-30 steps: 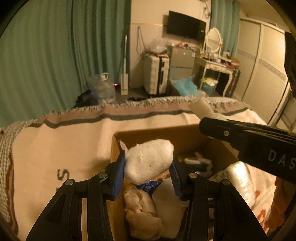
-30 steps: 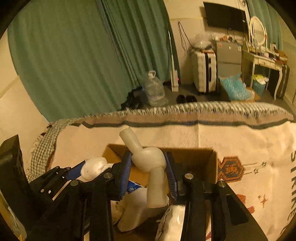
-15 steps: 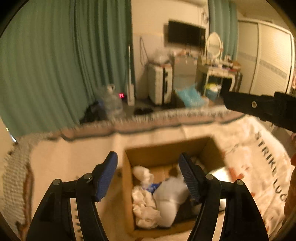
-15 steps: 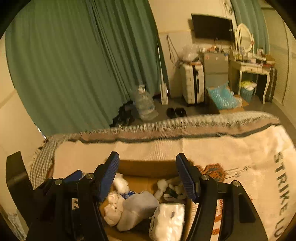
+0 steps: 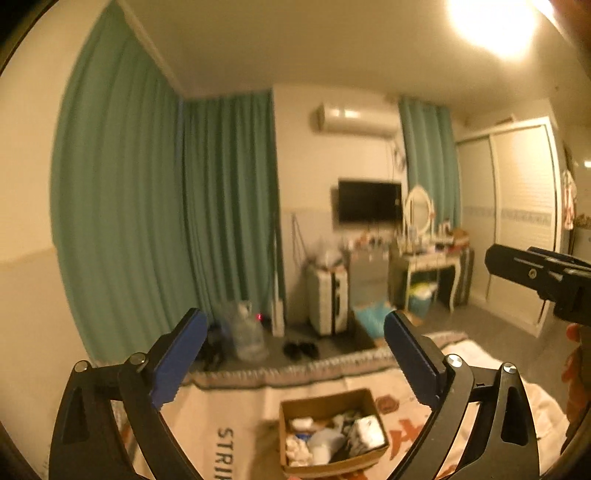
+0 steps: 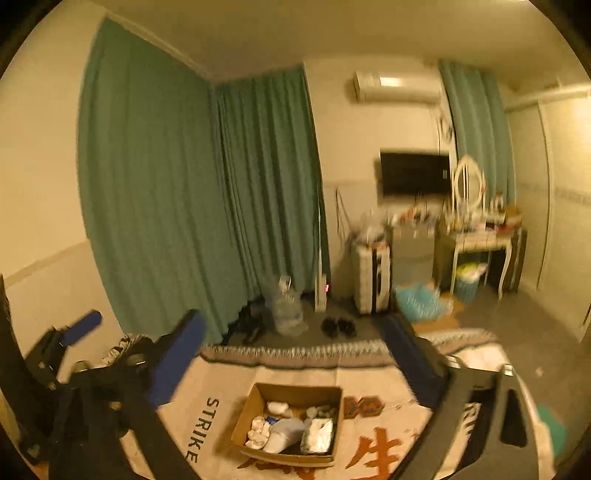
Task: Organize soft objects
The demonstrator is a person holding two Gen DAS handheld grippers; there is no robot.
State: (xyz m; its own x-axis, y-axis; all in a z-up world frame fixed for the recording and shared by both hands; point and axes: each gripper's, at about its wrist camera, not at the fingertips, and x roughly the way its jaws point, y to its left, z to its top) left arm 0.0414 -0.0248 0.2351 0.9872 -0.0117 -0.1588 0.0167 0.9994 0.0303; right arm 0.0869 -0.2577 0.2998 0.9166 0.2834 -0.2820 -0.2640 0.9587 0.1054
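left hand-held gripper (image 5: 295, 354): jaws just spread wide, nothing between | right hand-held gripper (image 6: 291, 358): likewise, empty | soft objects (image 6: 291, 430): piled in cardboard box (image 6: 295, 391) on blanket (image 6: 229, 380) | risk: loose pile could spill if box is nudged

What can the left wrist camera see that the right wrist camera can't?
Only the left wrist view shows the bright ceiling light and the white wardrobe doors. Only the right wrist view shows the orange characters printed on the blanket, and the left tool from the side. Both show the cardboard box of soft things on the blanket, the green curtains, the TV, and open, empty tools.
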